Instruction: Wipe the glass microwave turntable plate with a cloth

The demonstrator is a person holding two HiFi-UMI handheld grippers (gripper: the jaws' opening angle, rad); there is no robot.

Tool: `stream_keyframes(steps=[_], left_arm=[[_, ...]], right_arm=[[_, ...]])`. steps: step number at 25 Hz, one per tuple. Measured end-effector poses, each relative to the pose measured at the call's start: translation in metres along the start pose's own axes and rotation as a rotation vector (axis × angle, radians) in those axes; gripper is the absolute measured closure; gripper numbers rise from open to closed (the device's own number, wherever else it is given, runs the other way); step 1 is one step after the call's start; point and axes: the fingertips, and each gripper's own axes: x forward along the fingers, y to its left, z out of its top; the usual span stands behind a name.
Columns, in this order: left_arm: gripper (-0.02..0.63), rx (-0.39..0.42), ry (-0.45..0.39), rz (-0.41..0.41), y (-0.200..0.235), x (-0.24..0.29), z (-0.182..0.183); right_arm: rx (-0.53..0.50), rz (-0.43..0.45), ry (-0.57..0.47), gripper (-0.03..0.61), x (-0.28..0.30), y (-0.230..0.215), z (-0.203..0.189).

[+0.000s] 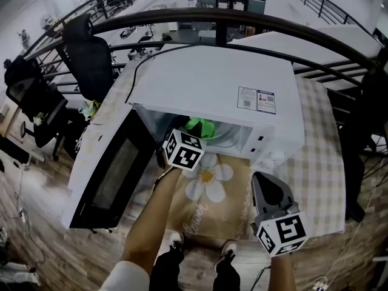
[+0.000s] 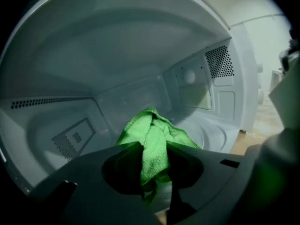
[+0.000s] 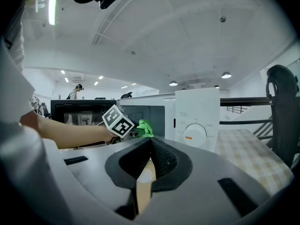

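The left gripper (image 2: 155, 146) is clamped on a green cloth (image 2: 149, 125), which is held inside the open microwave (image 1: 212, 83), just above what is taken to be the glass turntable plate (image 2: 220, 136) on the cavity floor. The right gripper (image 3: 151, 139) is pinched together on nothing, outside and in front. The plate could be tipped off its seat if its rim were pressed, and the cloth could be dragged from the jaws by hard rubbing. Counted: two grippers, one cloth, one plate, one microwave.
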Motion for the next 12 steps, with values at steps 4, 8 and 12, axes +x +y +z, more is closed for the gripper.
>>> stream_keyframes(steps=[4, 8, 12], left_arm=[[0.498, -0.067, 0.051, -0.007, 0.007, -0.008, -0.014], [0.499, -0.119, 0.093, -0.074, -0.008, -0.018, -0.019], [0.503, -0.128, 0.107, -0.162, -0.034, -0.033, -0.017]], right_arm=[[0.031, 0.016, 0.038, 0.565, 0.004, -0.001, 0.008], [0.053, 0.041, 0.07, 0.565, 0.005, -0.002, 0.02], [0.061, 0.054, 0.089, 0.565, 0.009, -0.004, 0.029]])
